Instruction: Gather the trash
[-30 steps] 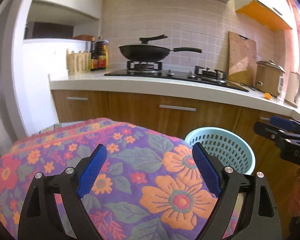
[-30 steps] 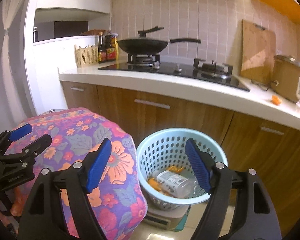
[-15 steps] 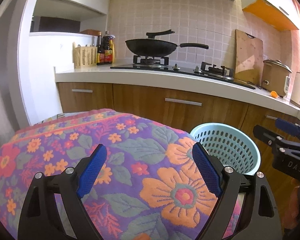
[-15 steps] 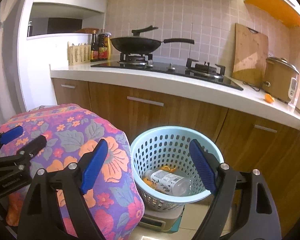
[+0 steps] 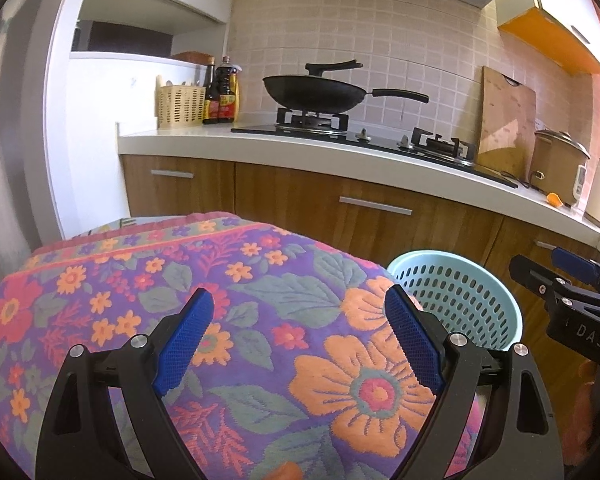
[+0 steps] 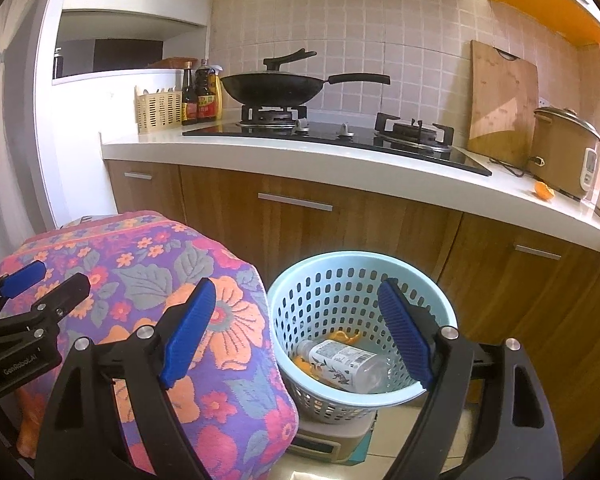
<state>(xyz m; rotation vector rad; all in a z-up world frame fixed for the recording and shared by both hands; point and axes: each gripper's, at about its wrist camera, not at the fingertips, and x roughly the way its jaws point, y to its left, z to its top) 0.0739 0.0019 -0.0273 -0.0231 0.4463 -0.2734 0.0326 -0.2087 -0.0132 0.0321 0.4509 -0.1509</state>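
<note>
Trash in basket: a clear plastic bottle lay on its side at the bottom of the pale blue basket, with orange peel beside it, lower centre of the right wrist view.
Trash left out: one orange scrap sat on the white counter at the right edge, just beside the rice cooker.
Right gripper: jaws spread wide and just been opening, nothing between them, framing the basket.
Left gripper: jaws spread, empty, over the flowered cloth filling the lower frame.
Progress: judged well along; bottle and peel were in, the counter scrap looked like what remained.
Surroundings: a black wok stood on the hob, upper centre, with a wooden chopping board leaning upper right.
</note>
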